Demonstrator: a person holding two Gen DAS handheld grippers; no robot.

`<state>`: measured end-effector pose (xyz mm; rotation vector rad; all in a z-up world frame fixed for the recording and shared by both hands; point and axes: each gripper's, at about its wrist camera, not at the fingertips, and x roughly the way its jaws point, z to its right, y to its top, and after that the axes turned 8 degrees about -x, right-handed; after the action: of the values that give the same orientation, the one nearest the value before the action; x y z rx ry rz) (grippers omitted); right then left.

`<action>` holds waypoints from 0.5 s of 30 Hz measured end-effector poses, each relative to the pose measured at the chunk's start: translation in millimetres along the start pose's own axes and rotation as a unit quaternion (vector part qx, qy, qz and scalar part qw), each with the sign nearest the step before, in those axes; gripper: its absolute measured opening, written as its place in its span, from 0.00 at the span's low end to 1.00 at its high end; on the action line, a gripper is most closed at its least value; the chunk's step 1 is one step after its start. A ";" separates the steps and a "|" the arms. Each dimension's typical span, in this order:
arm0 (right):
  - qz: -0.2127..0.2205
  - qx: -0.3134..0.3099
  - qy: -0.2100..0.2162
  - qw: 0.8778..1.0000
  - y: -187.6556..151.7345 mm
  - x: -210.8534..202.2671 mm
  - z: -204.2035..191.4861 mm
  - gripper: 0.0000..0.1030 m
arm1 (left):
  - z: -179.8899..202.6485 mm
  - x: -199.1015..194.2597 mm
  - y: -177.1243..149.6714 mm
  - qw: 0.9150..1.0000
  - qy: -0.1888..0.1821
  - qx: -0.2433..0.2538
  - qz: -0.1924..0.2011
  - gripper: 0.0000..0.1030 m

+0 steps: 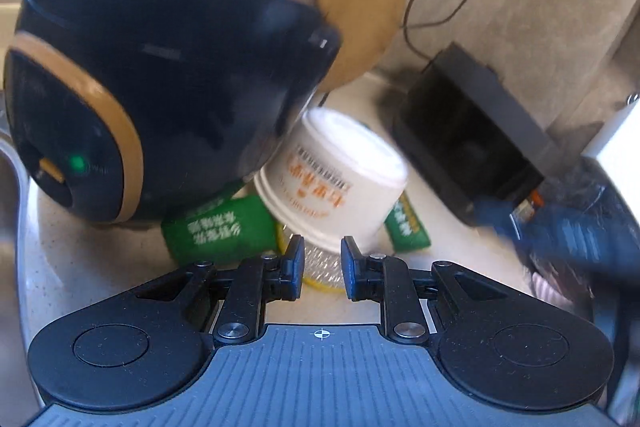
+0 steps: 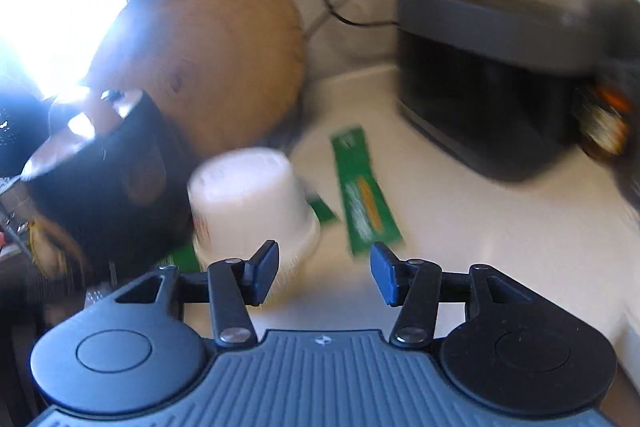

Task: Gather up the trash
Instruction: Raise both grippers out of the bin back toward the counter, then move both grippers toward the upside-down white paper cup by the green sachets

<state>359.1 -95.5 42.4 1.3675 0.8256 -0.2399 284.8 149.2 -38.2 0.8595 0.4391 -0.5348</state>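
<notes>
A white paper cup (image 1: 332,179) with orange print lies upside down and tilted on the pale counter, against a black appliance. A clear ribbed thing with a yellow edge (image 1: 323,267) shows at its mouth. Green packets (image 1: 220,227) lie under and beside the cup; in the right wrist view a long green packet (image 2: 366,195) lies flat to the right of the cup (image 2: 252,199). My left gripper (image 1: 322,259) hovers just before the cup, jaws a little apart, with the ribbed thing seen through the gap. My right gripper (image 2: 324,267) stands open and empty beside the cup.
A black and gold round appliance (image 1: 160,87) and a round wooden board (image 2: 208,59) stand behind the cup. A dark grey box (image 2: 488,83) sits at the back right with a cable on the wall. A blurred blue thing (image 1: 568,231) is at the right, a metal sink edge (image 1: 8,187) at the left.
</notes>
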 end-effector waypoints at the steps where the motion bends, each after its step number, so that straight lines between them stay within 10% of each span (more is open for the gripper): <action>1: -0.005 0.000 0.005 1.000 13.0 14.7 -3.9 0.50 | -2.3 1.8 0.7 1.000 0.000 -0.003 -0.005 0.22; 8: -0.052 0.031 0.015 0.998 53.4 102.4 -11.7 0.49 | -9.1 -0.4 3.9 1.000 -0.005 -0.012 -0.015 0.22; 15: -0.058 -0.012 0.061 0.996 10.4 64.2 -11.0 0.49 | -23.6 -6.9 9.4 0.999 -0.003 -0.030 -0.017 0.22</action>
<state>406.4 -63.4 9.4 1.3228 1.0079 -0.2368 281.5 175.0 -42.4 0.7931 0.4627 -0.5538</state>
